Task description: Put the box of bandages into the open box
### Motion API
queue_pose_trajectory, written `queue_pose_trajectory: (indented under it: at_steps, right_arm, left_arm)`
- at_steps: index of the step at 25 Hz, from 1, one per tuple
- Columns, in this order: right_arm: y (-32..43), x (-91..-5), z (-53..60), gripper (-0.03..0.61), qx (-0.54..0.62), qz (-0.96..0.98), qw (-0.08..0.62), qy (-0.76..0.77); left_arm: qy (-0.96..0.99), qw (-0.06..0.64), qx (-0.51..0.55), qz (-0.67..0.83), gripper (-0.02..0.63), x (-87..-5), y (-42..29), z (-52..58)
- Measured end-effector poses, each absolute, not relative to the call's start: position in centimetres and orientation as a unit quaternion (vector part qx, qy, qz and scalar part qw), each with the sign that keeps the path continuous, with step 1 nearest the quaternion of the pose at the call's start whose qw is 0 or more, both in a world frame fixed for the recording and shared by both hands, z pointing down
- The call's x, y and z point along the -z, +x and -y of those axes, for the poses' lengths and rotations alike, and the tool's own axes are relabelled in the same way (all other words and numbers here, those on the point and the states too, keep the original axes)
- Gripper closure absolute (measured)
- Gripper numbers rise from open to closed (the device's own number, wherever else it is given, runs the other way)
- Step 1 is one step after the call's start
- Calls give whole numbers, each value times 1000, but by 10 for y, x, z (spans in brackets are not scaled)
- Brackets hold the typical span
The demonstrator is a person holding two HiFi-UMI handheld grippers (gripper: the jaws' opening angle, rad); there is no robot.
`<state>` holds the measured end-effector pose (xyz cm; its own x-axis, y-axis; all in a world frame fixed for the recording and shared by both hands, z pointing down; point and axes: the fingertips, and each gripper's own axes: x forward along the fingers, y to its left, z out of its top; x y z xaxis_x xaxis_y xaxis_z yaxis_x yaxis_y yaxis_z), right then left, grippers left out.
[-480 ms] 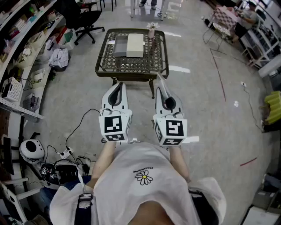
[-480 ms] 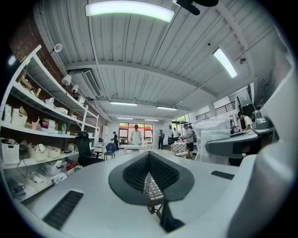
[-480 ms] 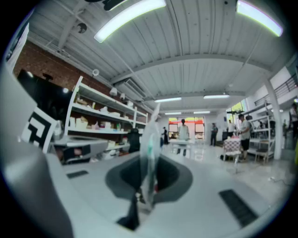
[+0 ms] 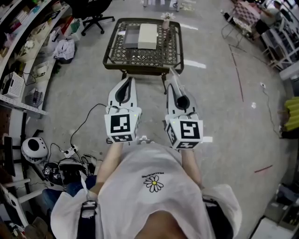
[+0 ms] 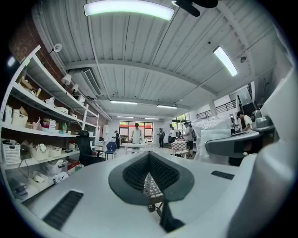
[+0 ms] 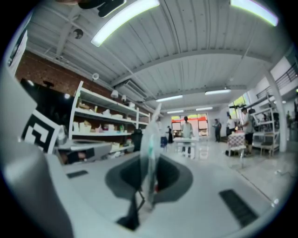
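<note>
Ahead of me stands a low lattice table (image 4: 140,58). On its far part lie a white flat box (image 4: 147,36) and a grey open box (image 4: 131,36) side by side. My left gripper (image 4: 127,80) is level, short of the table's near edge, with its jaws together and nothing in them; in the left gripper view the left gripper (image 5: 150,182) shows its dark pads meeting. My right gripper (image 4: 171,75) is level beside it, shut on a thin translucent strip (image 6: 150,139) that stands up between the pads.
A small vase (image 4: 166,21) is at the table's far right corner. An office chair (image 4: 91,11) and cluttered shelves (image 4: 21,51) line the left. A helmet (image 4: 33,148) and cables (image 4: 70,164) lie on the floor at the lower left. People stand far off in the room.
Both grippers and the person have moved a little forward towards the table. Neither gripper's jaws look different.
</note>
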<state>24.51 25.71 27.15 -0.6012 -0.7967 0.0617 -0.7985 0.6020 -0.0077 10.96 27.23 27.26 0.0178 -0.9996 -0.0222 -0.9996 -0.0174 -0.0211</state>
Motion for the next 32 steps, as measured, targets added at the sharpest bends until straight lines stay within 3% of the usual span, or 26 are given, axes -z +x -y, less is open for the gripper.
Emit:
queue_pose_trajectory:
  at_steps: [7, 16, 32]
  right_arm:
    - [248, -284, -254, 534, -29, 899, 37, 435]
    - [276, -296, -248, 534, -34, 910, 44, 411]
    - [256, -297, -207, 534, -15, 917, 13, 398]
  left_arm:
    - [-720, -3, -16, -694, 594, -278, 117, -270]
    - [-706, 28, -38, -707, 594, -270, 140, -267]
    - [-657, 80, -67, -747, 594, -262, 83, -236]
